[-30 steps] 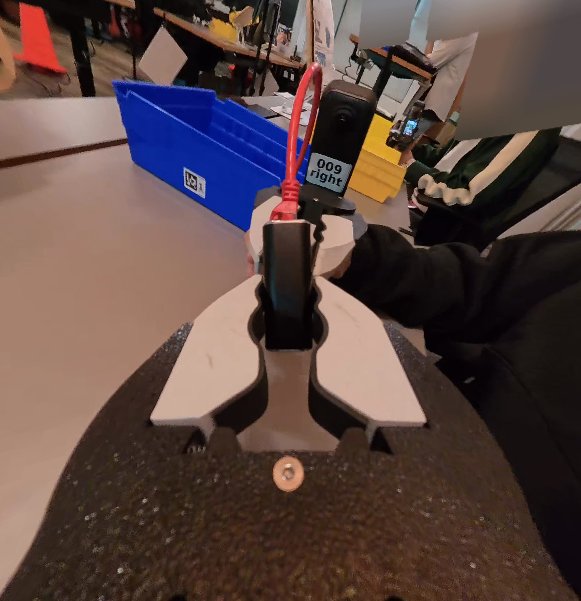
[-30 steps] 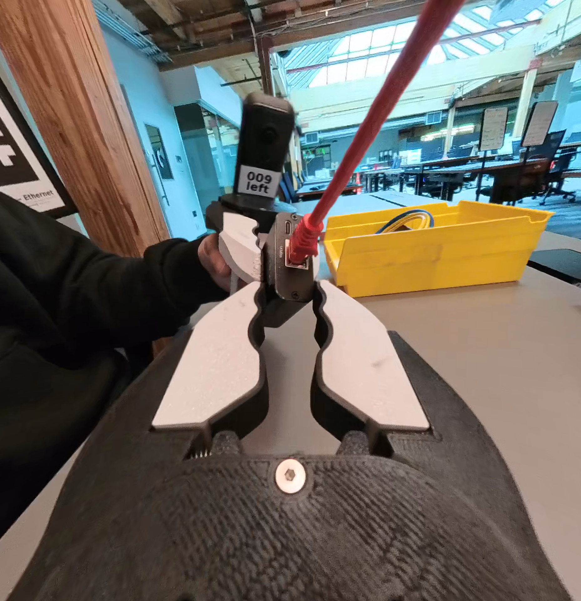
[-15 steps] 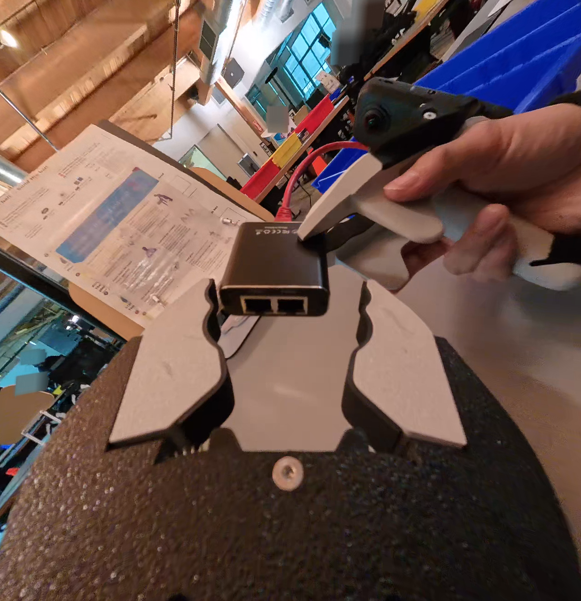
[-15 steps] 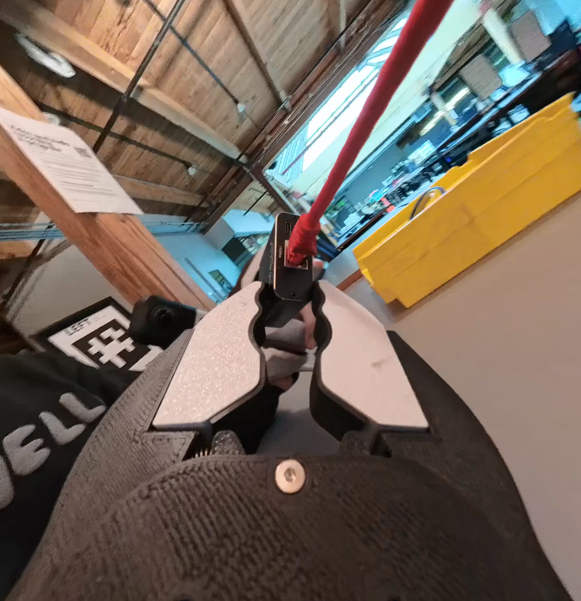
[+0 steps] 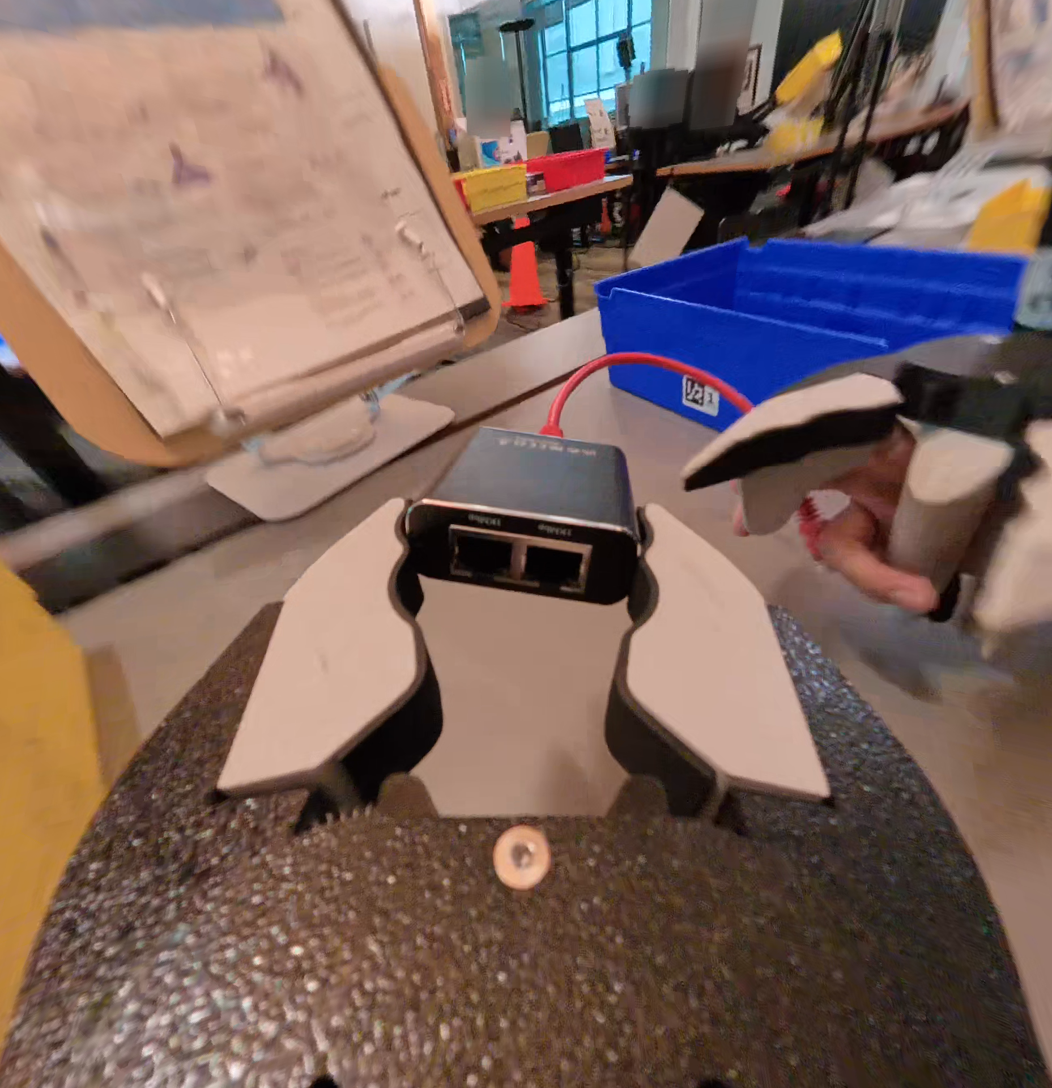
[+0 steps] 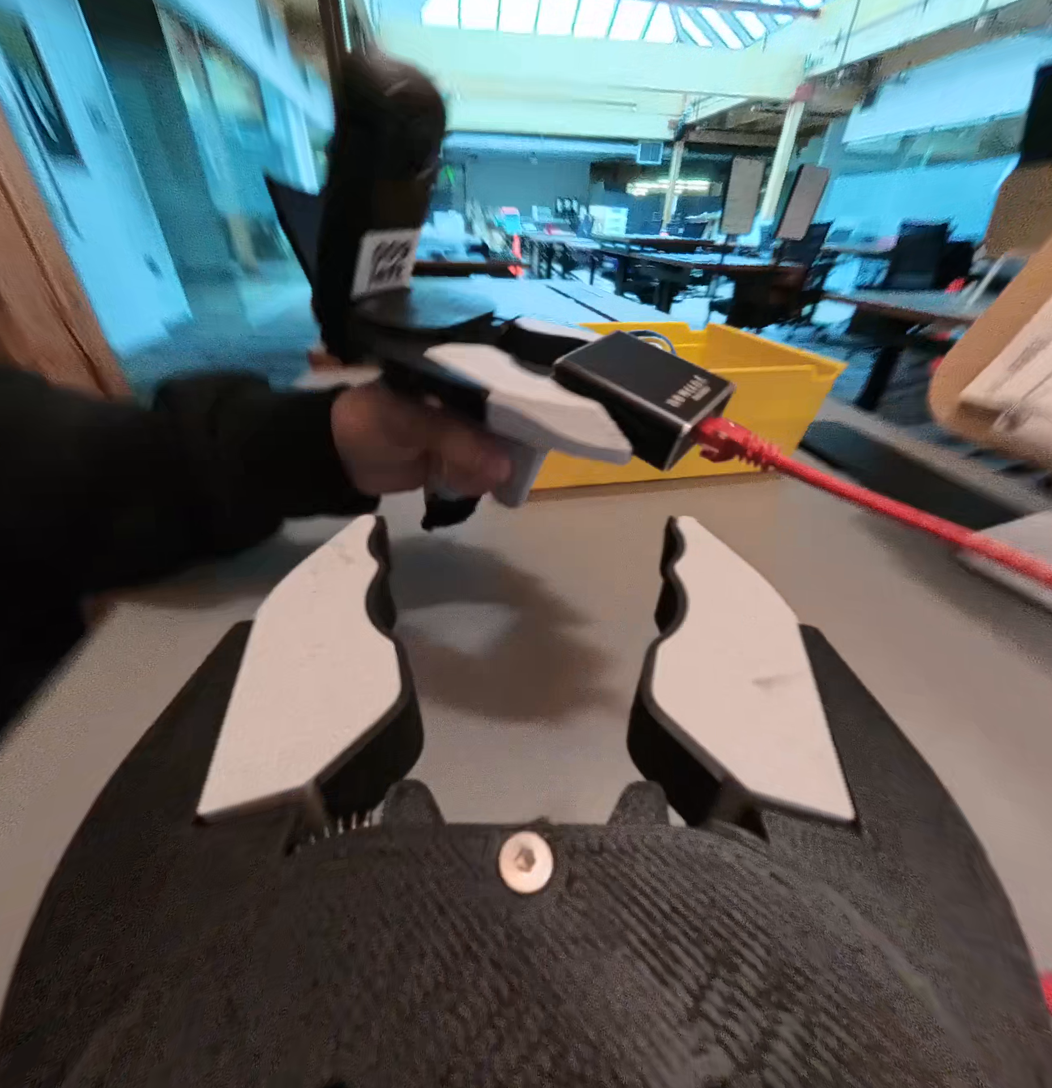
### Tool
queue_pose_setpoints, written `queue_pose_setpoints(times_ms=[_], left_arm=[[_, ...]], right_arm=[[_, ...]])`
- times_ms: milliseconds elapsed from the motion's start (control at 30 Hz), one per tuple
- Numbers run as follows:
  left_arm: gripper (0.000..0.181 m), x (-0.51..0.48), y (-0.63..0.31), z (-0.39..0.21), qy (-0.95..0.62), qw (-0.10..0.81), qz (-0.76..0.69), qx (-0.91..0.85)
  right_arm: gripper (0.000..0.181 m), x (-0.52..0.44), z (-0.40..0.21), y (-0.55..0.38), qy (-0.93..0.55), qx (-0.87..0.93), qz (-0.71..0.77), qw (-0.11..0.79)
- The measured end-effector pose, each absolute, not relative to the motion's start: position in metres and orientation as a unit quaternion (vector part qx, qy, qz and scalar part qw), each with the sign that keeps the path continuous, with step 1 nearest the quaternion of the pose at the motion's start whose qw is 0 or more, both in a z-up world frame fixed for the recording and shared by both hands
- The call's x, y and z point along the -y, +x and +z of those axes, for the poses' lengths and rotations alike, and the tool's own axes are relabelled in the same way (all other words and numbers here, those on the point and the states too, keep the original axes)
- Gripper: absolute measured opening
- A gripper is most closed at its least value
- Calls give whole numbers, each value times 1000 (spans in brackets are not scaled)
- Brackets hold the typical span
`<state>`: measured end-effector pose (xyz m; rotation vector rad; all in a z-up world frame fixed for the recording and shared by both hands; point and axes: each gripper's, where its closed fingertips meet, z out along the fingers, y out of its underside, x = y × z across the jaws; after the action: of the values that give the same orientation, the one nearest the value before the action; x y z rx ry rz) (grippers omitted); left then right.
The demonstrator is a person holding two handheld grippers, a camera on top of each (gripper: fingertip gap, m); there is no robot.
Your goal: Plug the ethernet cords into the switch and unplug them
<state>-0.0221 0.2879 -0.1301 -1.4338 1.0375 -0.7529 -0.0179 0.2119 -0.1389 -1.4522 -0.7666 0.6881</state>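
My left gripper (image 5: pixel 523 518) is shut on the black switch (image 5: pixel 535 477), gripping its two sides at the fingertips. Two empty ports on the switch face the camera. A red ethernet cord (image 5: pixel 576 382) is plugged into its far end and arcs to the right. In the right wrist view the switch (image 6: pixel 641 388) hangs above the grey table (image 6: pixel 865 618), with the red plug (image 6: pixel 729 441) in it and the cord running off right. My right gripper (image 6: pixel 523 524) is open and empty, a short way back from the switch. It also shows in the left wrist view (image 5: pixel 717 500).
A blue bin (image 5: pixel 806 312) stands behind the switch at the right. A yellow bin (image 6: pixel 764 382) holding cables stands behind the left gripper. A paper sheet in a clear stand (image 5: pixel 217 235) rises at the left. A person's dark sleeve (image 6: pixel 158 459) reaches in.
The right gripper took the switch while the left opened. The left has now shut on the switch across its width. The right has let go, opened and pulled back.
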Motion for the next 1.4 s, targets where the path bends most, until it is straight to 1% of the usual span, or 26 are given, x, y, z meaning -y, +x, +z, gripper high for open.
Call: queue_pose_setpoints(times_ms=[67,200,267,300,367,400,433,467,500,533,567,633,667,700,733,767,800,867,967,1033,1100,1133,1200,1333,1367,1400], left_arm=[[68,-302,-26,-130,-623,551,-372,-412],[68,-307,-17,-124,-599,520,-462,-396],[68,-303,-8,-125,-578,506,-489,-414],[68,-301,-4,-125,-565,501,-502,-421],[67,-303,3,-128,-553,494,-514,-431],[67,-306,6,-131,-553,493,-514,-432],[67,-308,9,-132,-552,490,-519,-432],[67,-309,11,-133,-550,485,-526,-431],[67,-309,13,-134,-550,482,-530,-430],[67,-309,14,-134,-549,480,-532,-431],[67,-307,15,-132,-543,478,-540,-430],[67,-300,15,-126,-525,478,-559,-428],[67,-295,15,-123,-512,478,-568,-431],[67,-290,15,-120,-498,478,-579,-434],[67,-285,14,-117,-486,476,-589,-435],[67,-280,13,-115,-473,476,-601,-435],[67,-275,11,-114,-462,472,-612,-435],[66,-270,11,-115,-454,464,-623,-437],[66,-267,15,-122,-460,455,-614,-451],[66,-263,19,-123,-459,452,-614,-456],[66,-260,21,-122,-457,451,-613,-461],[66,-259,22,-122,-456,454,-608,-464],[66,-255,21,-119,-445,464,-602,-473],[64,-256,23,-131,-471,474,-549,-502],[65,-257,23,-138,-488,465,-535,-510],[74,-256,23,-143,-502,452,-527,-515]], right_arm=[[96,-209,-135,-26,-601,370,239,667],[84,-203,-96,-10,-524,367,150,754],[89,-211,-82,17,-538,352,113,757],[89,-214,-73,31,-550,339,113,755],[88,-206,-33,55,-542,301,156,769],[84,-195,-9,61,-522,294,199,776],[77,-186,11,65,-505,297,241,774],[70,-179,23,67,-499,315,275,759],[69,-177,30,68,-500,335,292,743],[68,-186,31,72,-513,341,277,737],[73,-203,25,78,-539,337,238,734],[91,-242,-5,82,-589,331,168,718],[97,-254,-25,75,-605,331,175,703],[98,-259,-42,61,-606,338,205,690],[96,-259,-58,45,-599,356,234,678],[90,-262,-73,33,-594,386,238,664],[89,-267,-90,27,-613,406,224,640],[91,-276,-120,21,-647,430,199,597],[94,-268,-151,2,-653,445,251,558],[92,-269,-169,-2,-659,456,245,545],[66,-268,-171,-5,-641,470,229,562],[61,-265,-169,-7,-628,476,226,573],[61,-263,-168,-7,-625,480,214,577],[61,-267,-177,12,-647,479,86,587],[61,-270,-183,22,-661,475,33,580],[61,-271,-188,32,-673,477,-16,565]])
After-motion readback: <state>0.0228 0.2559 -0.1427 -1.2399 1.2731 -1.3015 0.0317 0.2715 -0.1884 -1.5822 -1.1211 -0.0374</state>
